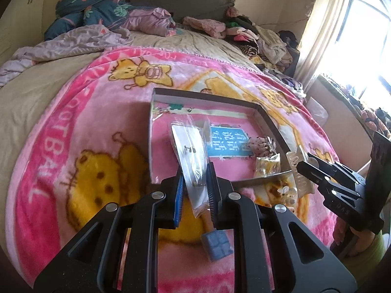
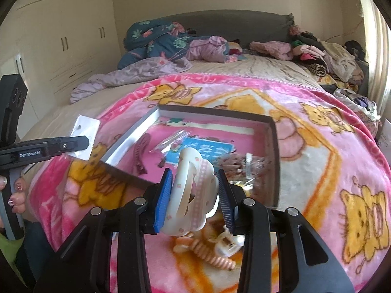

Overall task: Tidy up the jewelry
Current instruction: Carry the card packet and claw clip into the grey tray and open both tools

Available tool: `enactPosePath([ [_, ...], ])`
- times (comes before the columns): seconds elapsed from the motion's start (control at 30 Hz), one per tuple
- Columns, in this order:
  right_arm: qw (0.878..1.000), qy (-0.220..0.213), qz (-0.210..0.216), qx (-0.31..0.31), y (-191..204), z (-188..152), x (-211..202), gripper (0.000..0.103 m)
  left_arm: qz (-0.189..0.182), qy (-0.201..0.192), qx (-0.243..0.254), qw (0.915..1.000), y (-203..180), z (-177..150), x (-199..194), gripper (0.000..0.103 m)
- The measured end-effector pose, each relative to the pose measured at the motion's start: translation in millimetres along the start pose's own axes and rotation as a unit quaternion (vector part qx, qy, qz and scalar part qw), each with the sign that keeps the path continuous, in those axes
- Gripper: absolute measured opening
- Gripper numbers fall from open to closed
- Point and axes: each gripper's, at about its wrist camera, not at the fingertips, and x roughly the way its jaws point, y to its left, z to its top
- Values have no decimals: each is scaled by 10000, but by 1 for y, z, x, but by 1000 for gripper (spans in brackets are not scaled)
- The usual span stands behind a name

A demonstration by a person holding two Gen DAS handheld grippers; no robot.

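Left tongs [image 1: 194, 185] clamped on an earring card [image 1: 189, 151], right tongs [image 2: 194, 195] on a hair clip [image 2: 193, 193], both short of the part-filled box [image 2: 275, 146] ahead; a scrunchie [image 2: 207, 251] below remains unsorted.

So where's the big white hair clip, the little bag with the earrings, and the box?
White hair clip [image 2: 193, 195]: right wrist view, on its curved middle between the pads.
Earring packet [image 1: 193, 156]: left wrist view, on the white card inside the plastic.
Box [image 2: 275, 161]: right wrist view, on its right wall.
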Motion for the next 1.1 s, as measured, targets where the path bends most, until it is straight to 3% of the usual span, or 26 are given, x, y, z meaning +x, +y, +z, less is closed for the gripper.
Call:
enactPosePath([
  [1.1,9972,-174,-559,459,-72,25,16,35,-212,345,488,9980,-47,31,64,11],
])
